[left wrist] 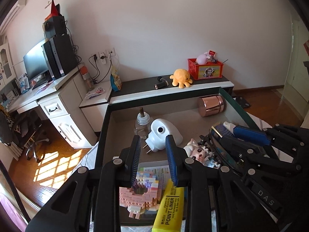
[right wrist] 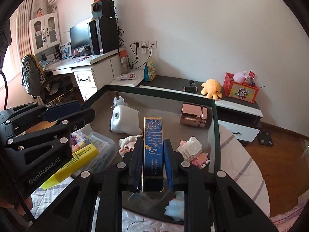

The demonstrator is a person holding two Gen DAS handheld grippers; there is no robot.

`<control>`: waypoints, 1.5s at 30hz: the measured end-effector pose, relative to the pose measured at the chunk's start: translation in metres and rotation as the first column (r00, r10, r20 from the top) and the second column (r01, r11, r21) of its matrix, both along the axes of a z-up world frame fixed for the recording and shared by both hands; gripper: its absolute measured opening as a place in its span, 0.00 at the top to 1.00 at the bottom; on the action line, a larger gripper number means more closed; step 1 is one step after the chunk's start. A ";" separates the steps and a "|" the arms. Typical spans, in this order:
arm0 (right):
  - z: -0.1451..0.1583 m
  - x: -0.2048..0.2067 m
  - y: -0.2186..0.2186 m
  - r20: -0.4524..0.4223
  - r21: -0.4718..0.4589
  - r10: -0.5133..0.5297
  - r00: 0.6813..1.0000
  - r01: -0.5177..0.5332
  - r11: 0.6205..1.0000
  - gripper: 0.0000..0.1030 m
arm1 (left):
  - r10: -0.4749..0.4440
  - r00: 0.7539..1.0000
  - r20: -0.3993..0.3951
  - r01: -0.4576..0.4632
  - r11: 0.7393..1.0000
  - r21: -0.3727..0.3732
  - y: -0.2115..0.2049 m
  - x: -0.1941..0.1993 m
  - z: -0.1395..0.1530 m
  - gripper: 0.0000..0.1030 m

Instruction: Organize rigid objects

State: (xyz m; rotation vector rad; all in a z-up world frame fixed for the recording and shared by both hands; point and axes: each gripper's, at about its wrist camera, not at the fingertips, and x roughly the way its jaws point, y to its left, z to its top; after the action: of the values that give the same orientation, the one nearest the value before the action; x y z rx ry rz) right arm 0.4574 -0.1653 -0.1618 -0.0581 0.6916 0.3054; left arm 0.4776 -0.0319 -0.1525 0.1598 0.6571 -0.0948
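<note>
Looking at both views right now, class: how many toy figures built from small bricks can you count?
2. A pink brick figure lies beneath the left gripper, beside the yellow highlighter box. A white-and-pink brick figure lies right of the right gripper. Others may be hidden.

Blue gilt-edged box [right wrist: 153,150], lengthwise, clamped.

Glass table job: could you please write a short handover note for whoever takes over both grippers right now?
Left gripper: shut and empty, above the yellow highlighter and the pink brick figure.
Right gripper: shut on the blue box, held above the table.
Loose on the table: white plug-in device, rose-gold canister on its side, doll.
Done: box is in the grip.
Left: set it down and sort the rest; no grouping shows yet.
</note>
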 end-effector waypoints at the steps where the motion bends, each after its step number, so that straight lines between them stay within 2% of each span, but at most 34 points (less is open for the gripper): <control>1: -0.003 0.004 -0.002 0.000 0.015 -0.005 1.000 0.005 1.000 0.73 | -0.001 1.000 -0.009 0.001 1.000 -0.006 0.001 0.002 -0.002 0.67; 2: -0.005 0.005 -0.003 -0.002 0.021 -0.004 1.000 0.004 1.000 0.66 | -0.003 1.000 -0.013 0.003 1.000 -0.012 0.003 0.003 -0.004 0.53; 4: -0.007 0.006 -0.003 -0.003 0.027 -0.007 1.000 0.007 1.000 0.50 | 0.010 1.000 -0.006 -0.010 1.000 -0.004 0.005 0.002 -0.004 0.33; 5: -0.008 0.005 -0.003 0.000 0.024 -0.010 1.000 0.010 1.000 0.45 | 0.019 1.000 0.011 -0.019 1.000 0.000 0.007 -0.001 -0.002 0.30; 7: -0.007 -0.001 -0.006 0.009 0.031 -0.013 1.000 0.013 0.999 0.44 | 0.024 0.999 0.038 -0.023 1.000 -0.011 0.012 -0.011 0.005 0.19; 9: -0.001 -0.008 -0.011 0.010 0.064 -0.022 1.000 0.022 0.998 0.38 | 0.018 0.998 0.062 -0.017 1.000 -0.016 0.017 -0.024 0.015 0.13; 11: 0.008 -0.021 -0.015 0.026 0.081 -0.030 0.999 0.028 0.996 0.36 | 0.030 0.995 0.093 -0.028 0.999 -0.020 0.025 -0.040 0.026 0.08; 12: 0.014 -0.029 -0.017 0.038 0.086 -0.041 0.998 0.038 0.996 0.29 | 0.041 0.994 0.106 -0.038 0.999 -0.028 0.030 -0.050 0.032 0.06; 14: 0.026 -0.046 -0.019 0.062 0.099 -0.051 0.997 0.045 0.994 0.20 | 0.044 0.989 0.138 -0.038 0.998 -0.045 0.038 -0.071 0.044 0.05; 16: 0.038 -0.066 -0.020 0.090 0.093 -0.059 0.994 0.051 0.994 0.20 | 0.071 0.982 0.174 -0.064 0.997 -0.044 0.043 -0.096 0.055 0.01; 22: 0.070 -0.135 -0.017 0.160 0.092 -0.090 0.983 0.076 0.993 0.13 | 0.067 0.965 0.255 -0.054 0.997 -0.058 0.046 -0.176 0.083 0.00; 24: 0.078 -0.159 -0.013 0.185 0.081 -0.104 0.977 0.090 0.993 0.00 | 0.060 0.964 0.260 -0.044 0.997 -0.068 0.045 -0.200 0.087 0.00; 27: 0.088 -0.199 -0.011 0.234 0.086 -0.110 0.966 0.092 0.992 0.00 | 0.056 0.961 0.271 -0.035 0.996 -0.083 0.046 -0.231 0.093 0.00; 32: 0.098 -0.250 -0.014 0.265 0.098 -0.140 0.954 0.118 0.988 0.00 | 0.036 0.967 0.251 -0.009 0.994 -0.109 0.046 -0.270 0.098 0.00; 36: 0.104 -0.282 -0.015 0.279 0.100 -0.165 0.946 0.142 0.985 0.00 | 0.034 0.961 0.275 -0.008 0.995 -0.096 0.044 -0.301 0.104 0.00; 45: 0.124 -0.342 -0.012 0.333 0.108 -0.170 0.928 0.141 0.984 0.00 | 0.035 0.942 0.333 0.006 0.993 -0.121 0.047 -0.357 0.126 0.00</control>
State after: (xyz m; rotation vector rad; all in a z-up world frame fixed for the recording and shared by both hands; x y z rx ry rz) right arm 0.1155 -0.1772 -0.0380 0.0229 0.3353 0.1640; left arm 0.1208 0.0156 -0.0270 0.0523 0.3107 -0.0900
